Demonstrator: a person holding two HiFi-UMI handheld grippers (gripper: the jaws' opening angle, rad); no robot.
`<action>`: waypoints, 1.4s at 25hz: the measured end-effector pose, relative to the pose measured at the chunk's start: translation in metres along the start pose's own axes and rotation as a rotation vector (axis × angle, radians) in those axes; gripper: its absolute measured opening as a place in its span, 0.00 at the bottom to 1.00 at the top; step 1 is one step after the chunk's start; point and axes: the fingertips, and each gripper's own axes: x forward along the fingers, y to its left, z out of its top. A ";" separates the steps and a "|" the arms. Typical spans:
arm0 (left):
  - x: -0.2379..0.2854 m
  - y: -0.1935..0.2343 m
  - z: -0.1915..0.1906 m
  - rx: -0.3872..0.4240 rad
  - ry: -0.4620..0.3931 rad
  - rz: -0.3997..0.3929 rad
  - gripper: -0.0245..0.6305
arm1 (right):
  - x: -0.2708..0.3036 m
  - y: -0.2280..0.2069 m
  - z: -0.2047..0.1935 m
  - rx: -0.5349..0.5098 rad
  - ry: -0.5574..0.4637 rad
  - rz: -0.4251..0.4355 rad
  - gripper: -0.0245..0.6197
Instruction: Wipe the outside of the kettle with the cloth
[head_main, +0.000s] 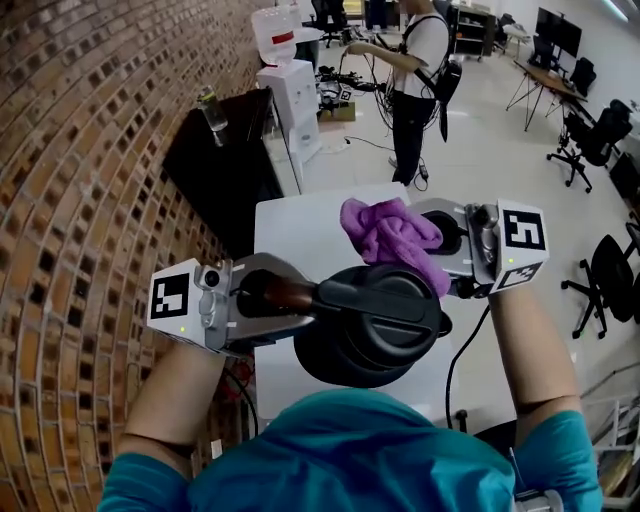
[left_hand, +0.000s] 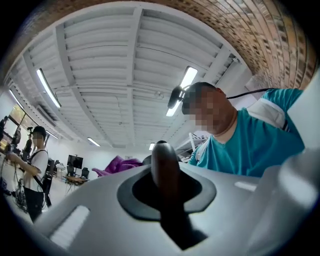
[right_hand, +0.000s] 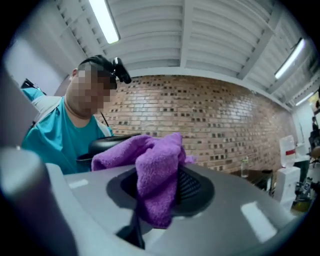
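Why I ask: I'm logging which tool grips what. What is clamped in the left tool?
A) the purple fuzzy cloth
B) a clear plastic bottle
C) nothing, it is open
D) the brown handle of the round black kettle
D: the left tool is shut on the brown handle of the round black kettle, while the purple fuzzy cloth is in the right tool.

This looks like a lab or an open office workroom. Beyond the right gripper (head_main: 438, 245) there is a wide pale floor (head_main: 480, 130) with rolling office chairs (head_main: 600, 135) and a desk with dark monitors (head_main: 557, 35). A person (head_main: 420, 70) stands further ahead, with cables (head_main: 370, 145) lying near. On the outer side of the left gripper (head_main: 285, 296) runs a brick wall (head_main: 80, 150). Ahead of this gripper stand a black cabinet (head_main: 220, 160) and a water dispenser (head_main: 290, 90). Above both grippers, long tube lights (left_hand: 47, 87) hang on a white ribbed ceiling (left_hand: 100, 60).
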 end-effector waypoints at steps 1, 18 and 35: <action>0.000 -0.003 -0.001 -0.010 -0.004 -0.014 0.14 | 0.008 0.001 -0.001 0.008 0.020 0.047 0.22; -0.048 0.038 -0.105 0.002 0.142 0.270 0.14 | -0.071 -0.046 -0.122 0.258 0.106 -0.404 0.22; -0.138 0.115 -0.270 0.042 0.122 0.485 0.15 | -0.133 -0.037 -0.281 0.385 0.098 -0.644 0.22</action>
